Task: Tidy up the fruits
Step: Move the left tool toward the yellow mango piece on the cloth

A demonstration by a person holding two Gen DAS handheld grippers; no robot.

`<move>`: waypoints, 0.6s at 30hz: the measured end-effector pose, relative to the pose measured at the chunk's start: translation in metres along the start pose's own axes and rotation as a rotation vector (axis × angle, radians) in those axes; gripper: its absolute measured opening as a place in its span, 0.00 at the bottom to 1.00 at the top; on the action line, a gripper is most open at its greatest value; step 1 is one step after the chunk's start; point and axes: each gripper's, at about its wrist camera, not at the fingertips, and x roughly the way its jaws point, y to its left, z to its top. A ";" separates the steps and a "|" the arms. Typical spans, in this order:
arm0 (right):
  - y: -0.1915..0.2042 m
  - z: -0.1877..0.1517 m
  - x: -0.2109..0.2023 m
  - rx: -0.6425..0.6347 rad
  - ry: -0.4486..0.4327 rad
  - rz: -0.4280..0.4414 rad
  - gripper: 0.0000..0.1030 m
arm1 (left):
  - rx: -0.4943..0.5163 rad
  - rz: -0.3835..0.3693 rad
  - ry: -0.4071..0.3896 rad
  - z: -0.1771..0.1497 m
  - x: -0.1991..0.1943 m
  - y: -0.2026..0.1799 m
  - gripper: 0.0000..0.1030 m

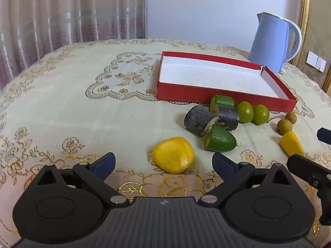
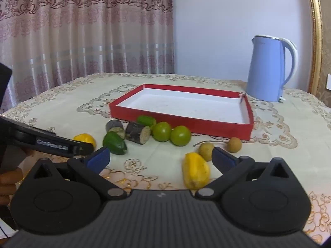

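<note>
A shallow red box (image 1: 225,101) (image 2: 182,122) with a white inside lies on the table with nothing in it. In front of it lie several fruits: two round green ones (image 2: 171,134), two green cut pieces (image 1: 220,139), two dark sugarcane stubs (image 1: 199,119), two small brown longans (image 2: 233,144) and two yellow pieces. My left gripper (image 1: 164,162) stands open around one yellow piece (image 1: 173,155), pads apart from it. My right gripper (image 2: 160,157) is open; the other yellow piece (image 2: 195,170) lies between its fingers, close to the right one.
A light blue kettle (image 1: 273,43) (image 2: 269,68) stands behind the box at the right. The table carries a cream embroidered cloth (image 1: 82,107). Curtains hang behind the table. In the right wrist view the left gripper's arm (image 2: 51,143) and a hand show at the left edge.
</note>
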 end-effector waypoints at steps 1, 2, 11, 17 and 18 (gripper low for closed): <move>0.000 0.000 0.000 -0.009 -0.003 -0.001 1.00 | 0.010 0.007 -0.005 0.000 0.000 -0.001 0.98; 0.000 0.001 0.000 -0.016 -0.005 -0.004 1.00 | 0.018 0.012 -0.009 0.000 0.000 -0.001 0.98; 0.013 -0.001 -0.001 -0.052 0.004 0.005 1.00 | 0.030 -0.003 0.004 -0.003 0.002 -0.005 0.98; 0.012 -0.002 0.000 -0.054 0.005 0.011 1.00 | 0.030 0.017 0.023 -0.004 0.006 -0.005 0.98; 0.013 -0.002 -0.001 -0.057 -0.003 0.012 1.00 | 0.031 0.018 0.029 -0.003 0.008 -0.006 0.98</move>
